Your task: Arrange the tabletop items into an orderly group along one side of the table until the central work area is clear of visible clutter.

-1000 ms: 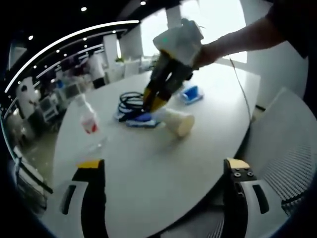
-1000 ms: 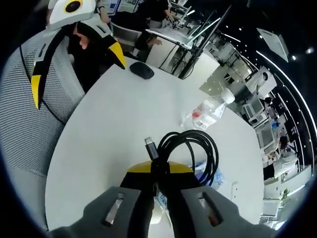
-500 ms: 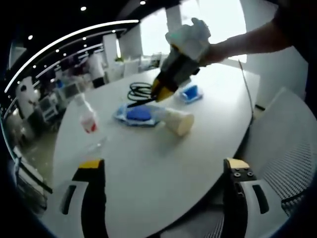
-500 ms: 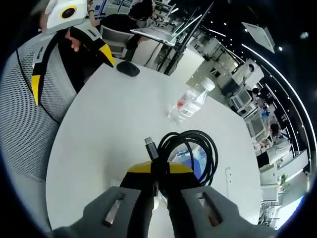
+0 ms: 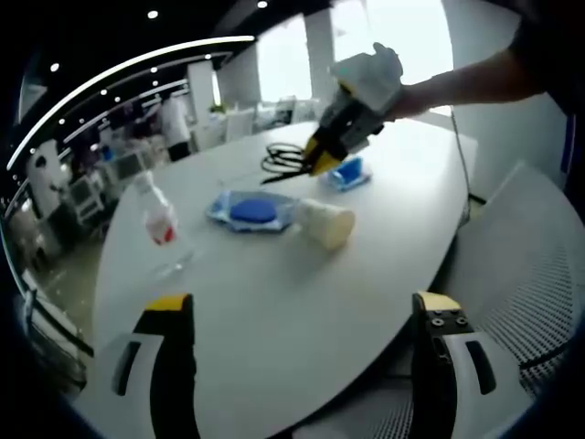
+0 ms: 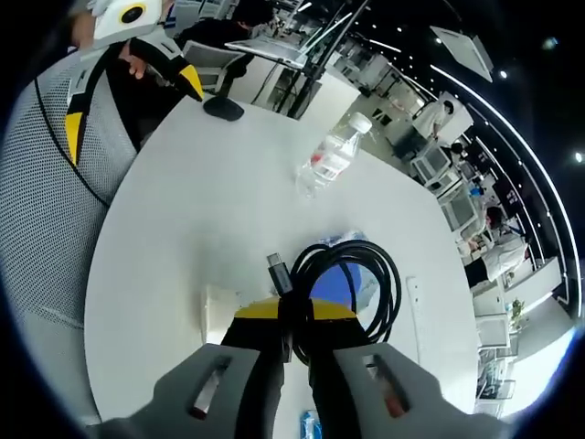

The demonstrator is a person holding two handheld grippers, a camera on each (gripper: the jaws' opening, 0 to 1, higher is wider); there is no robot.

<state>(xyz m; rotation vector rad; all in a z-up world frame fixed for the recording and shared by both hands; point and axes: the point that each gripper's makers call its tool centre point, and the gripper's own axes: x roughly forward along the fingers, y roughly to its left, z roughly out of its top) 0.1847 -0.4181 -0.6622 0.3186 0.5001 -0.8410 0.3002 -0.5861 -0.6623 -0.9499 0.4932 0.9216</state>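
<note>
My right gripper (image 6: 294,315) is shut on a coiled black cable (image 6: 355,280) and holds it in the air over the white table (image 6: 210,229). In the left gripper view the same right gripper (image 5: 322,161) hangs with the cable (image 5: 285,159) above the far side of the table, next to a small blue item (image 5: 350,171). A flat blue packet (image 5: 250,210), a paper cup (image 5: 325,222) on its side and a clear water bottle (image 5: 161,221) lie mid-table. My left gripper (image 5: 303,304) stands open near the table's edge, with nothing between its jaws.
A black mouse (image 6: 222,108) sits near the table edge by the left gripper (image 6: 128,55). A grey mesh chair (image 5: 535,274) stands close beside the table. A thin white strip (image 6: 412,294) lies past the blue packet (image 6: 331,285). Desks, monitors and people fill the room behind.
The right gripper has lifted the cable off the blue packet and carried it up and away toward the table's far side. The left gripper has stayed in place.
</note>
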